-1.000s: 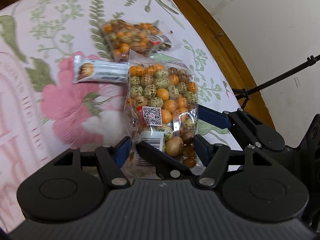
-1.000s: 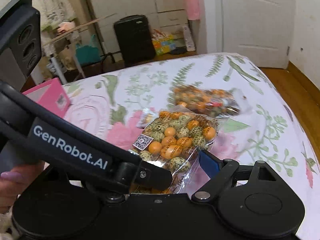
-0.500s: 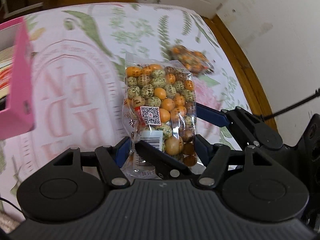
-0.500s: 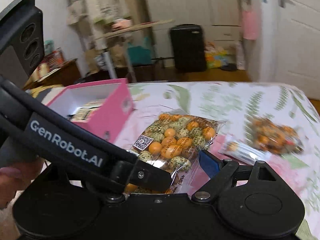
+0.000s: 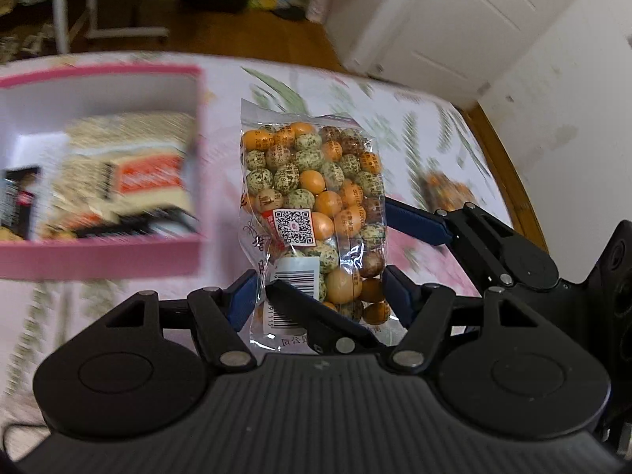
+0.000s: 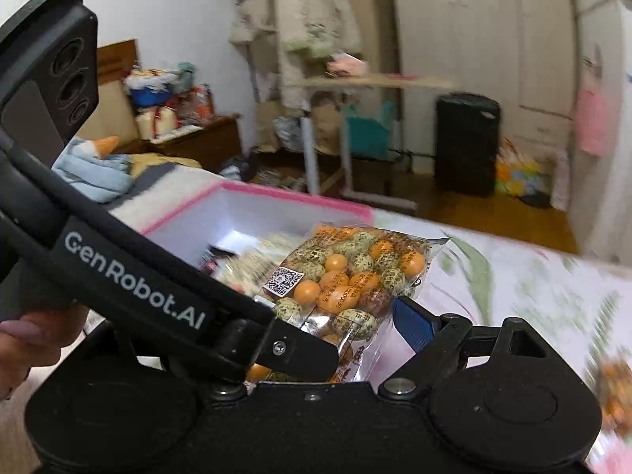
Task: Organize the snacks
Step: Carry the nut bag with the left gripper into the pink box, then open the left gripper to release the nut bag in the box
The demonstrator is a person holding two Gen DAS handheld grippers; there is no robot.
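Note:
A clear bag of orange and speckled candy balls [image 5: 312,213] with a QR label stands upright between the blue pads of my left gripper [image 5: 316,292], which is shut on its lower part. The same bag [image 6: 347,284] shows in the right wrist view, where my right gripper [image 6: 355,328] also closes on it, beside the left gripper's body. The bag hangs above the bed next to an open pink box [image 5: 98,252] holding other snack packs; the box also shows in the right wrist view [image 6: 252,197]. A second candy bag [image 5: 450,189] lies on the bedspread at right.
The flowered bedspread [image 5: 414,126] ends at a wooden floor [image 5: 509,181] on the right. A black suitcase [image 6: 466,142], a small table [image 6: 355,83] and a white door [image 5: 454,19] stand beyond the bed. A hand [image 6: 31,335] holds the left gripper.
Both grippers have swung left with the candy bag. The pink box has come into view beside the bag, and the second candy bag has slid off to the right.

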